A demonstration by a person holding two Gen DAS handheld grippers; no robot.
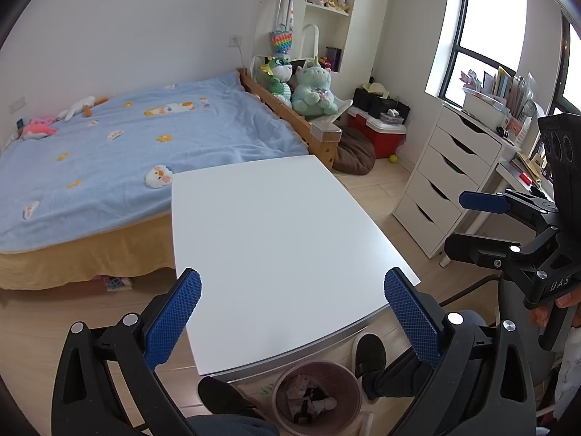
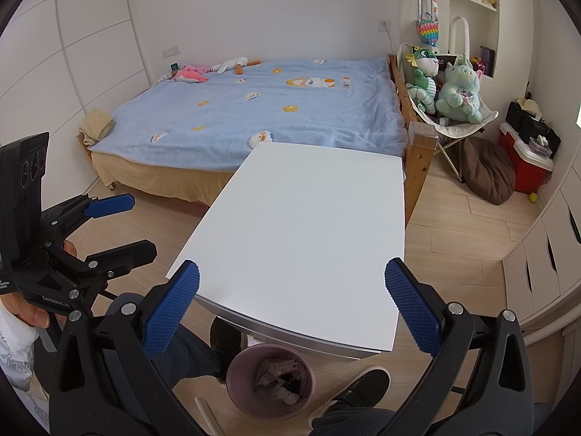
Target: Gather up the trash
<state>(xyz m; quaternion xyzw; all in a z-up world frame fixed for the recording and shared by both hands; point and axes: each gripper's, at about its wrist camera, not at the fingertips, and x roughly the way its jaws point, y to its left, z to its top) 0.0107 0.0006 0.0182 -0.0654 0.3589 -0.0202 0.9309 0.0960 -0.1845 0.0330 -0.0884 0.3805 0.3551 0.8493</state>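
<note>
Both claws hang wide, and we grip nothing in either. Our left gripper (image 1: pixel 292 318), a black frame with blue ridged pads (image 1: pixel 172 319), spreads its fingers over the near edge of the square white table (image 1: pixel 276 232), whose top shows bare in both views. Our right gripper (image 2: pixel 292 307), built the same, is spread just as wide above the table's near right corner, its blue pads (image 2: pixel 412 305) well apart.

Each camera catches the other tool from the side: in the left wrist view the right gripper (image 1: pixel 472 225) hovers off the table's right edge, fingers parted, held by a hand (image 1: pixel 555 309); in the right wrist view the left gripper (image 2: pixel 127 225) hangs off the table's left side, also parted, with a hand (image 2: pixel 25 312) in a white sleeve behind it.

Below us, on the pale wooden floor (image 2: pixel 454 239), stands a round mauve plastic wastebasket (image 1: pixel 341 374), just beside the table's near edge and between our two black shoes (image 1: pixel 370 354). Crumpled white paper and dark scraps (image 2: pixel 277 378) lie inside it.

Beyond the table lies a bed with a light blue blanket (image 1: pixel 145 138) patterned with ducks, and a white chest of drawers (image 1: pixel 443 178) stands at the right.
</note>
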